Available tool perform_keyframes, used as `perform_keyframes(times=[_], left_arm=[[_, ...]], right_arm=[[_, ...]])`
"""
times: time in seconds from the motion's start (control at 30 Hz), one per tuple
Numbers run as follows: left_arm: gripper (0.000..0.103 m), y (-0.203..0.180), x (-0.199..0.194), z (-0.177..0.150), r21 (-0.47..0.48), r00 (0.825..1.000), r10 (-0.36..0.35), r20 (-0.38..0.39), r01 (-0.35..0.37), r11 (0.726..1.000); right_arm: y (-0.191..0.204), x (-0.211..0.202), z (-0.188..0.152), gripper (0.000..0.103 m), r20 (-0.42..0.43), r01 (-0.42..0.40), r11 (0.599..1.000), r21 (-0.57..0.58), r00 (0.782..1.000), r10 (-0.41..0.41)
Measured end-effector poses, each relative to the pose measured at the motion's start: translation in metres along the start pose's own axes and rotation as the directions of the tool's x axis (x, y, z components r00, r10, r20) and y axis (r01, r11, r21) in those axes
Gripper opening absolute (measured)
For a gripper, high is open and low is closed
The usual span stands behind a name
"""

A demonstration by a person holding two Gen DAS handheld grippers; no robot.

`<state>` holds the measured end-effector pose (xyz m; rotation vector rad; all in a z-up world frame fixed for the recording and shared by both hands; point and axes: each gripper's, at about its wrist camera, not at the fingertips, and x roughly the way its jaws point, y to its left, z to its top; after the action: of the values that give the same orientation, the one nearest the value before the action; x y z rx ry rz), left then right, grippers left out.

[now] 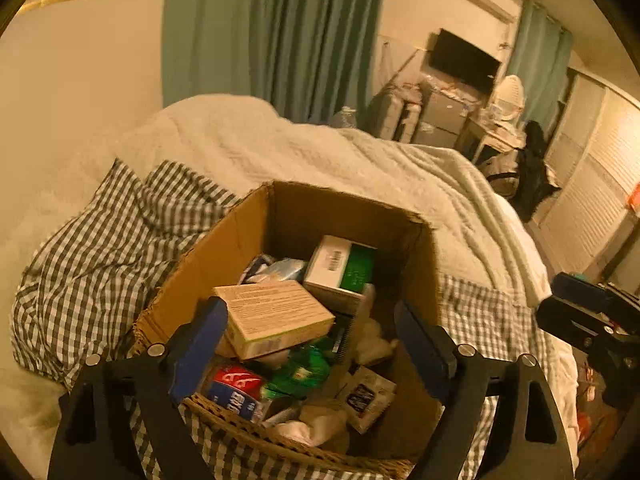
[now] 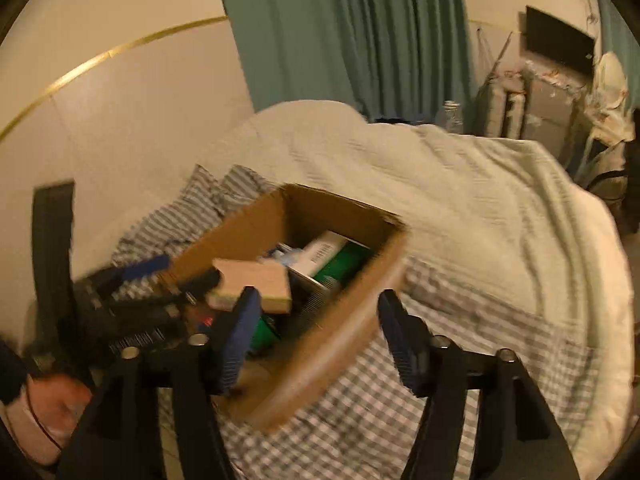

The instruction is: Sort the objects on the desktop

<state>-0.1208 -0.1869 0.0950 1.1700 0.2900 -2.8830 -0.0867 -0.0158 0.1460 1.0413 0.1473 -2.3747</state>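
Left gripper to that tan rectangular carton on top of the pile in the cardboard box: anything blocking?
Nothing visible. The tan rectangular carton lies topmost in the open cardboard box, just ahead of the open left gripper, near its left finger.

Black hand-held gripper [image 1: 312, 344]; blue fingers [image 1: 198, 350]; silver screws.

Gripper: left gripper [image 1: 310, 336], jaws wide, above box [image 1: 248, 236].
Contents: tan carton [image 1: 276, 316], green-white carton [image 1: 340, 268], packets.
Setting: bed [image 1: 360, 160].
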Motion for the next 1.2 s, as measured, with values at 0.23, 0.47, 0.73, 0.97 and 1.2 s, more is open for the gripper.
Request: perform_keyframes(times=[0.23,0.47,0.73,0.97,1.2], left_arm=[[0.103,-0.033,-0.043,0.006,0.045,0.993,-0.035,0.115,0.030,0.999],[0.103,-0.067,-0.041,-0.021,0.110,0.996,0.002,0.086,-0.011,0.994],[0.103,-0.078,-0.020,-0.063,0.105,0.992,0.118,0.040,-0.122,0.987],[0.103,-0.081,-0.014,-0.061,0.085,0.993,0.115,0.034,-0.117,0.989],[0.103,-0.080,-0.012,-0.064,0.092,0.992,0.127,0.024,-0.129,0.987]], right_arm=[[-0.018,-0.070,-0.017,0.103,0.071,0.216,0.976,-0.015,0.974,-0.214],[-0.042,-0.080,-0.062,0.102,0.092,0.278,0.956,0.095,0.954,-0.286],[-0.063,-0.042,-0.100,0.102,-0.032,0.284,0.950,0.132,0.959,-0.283],[-0.074,-0.034,-0.102,0.102,-0.040,0.296,0.941,0.166,0.955,-0.293],[-0.070,-0.031,-0.104,0.102,-0.053,0.289,0.941,0.174,0.957,-0.284]])
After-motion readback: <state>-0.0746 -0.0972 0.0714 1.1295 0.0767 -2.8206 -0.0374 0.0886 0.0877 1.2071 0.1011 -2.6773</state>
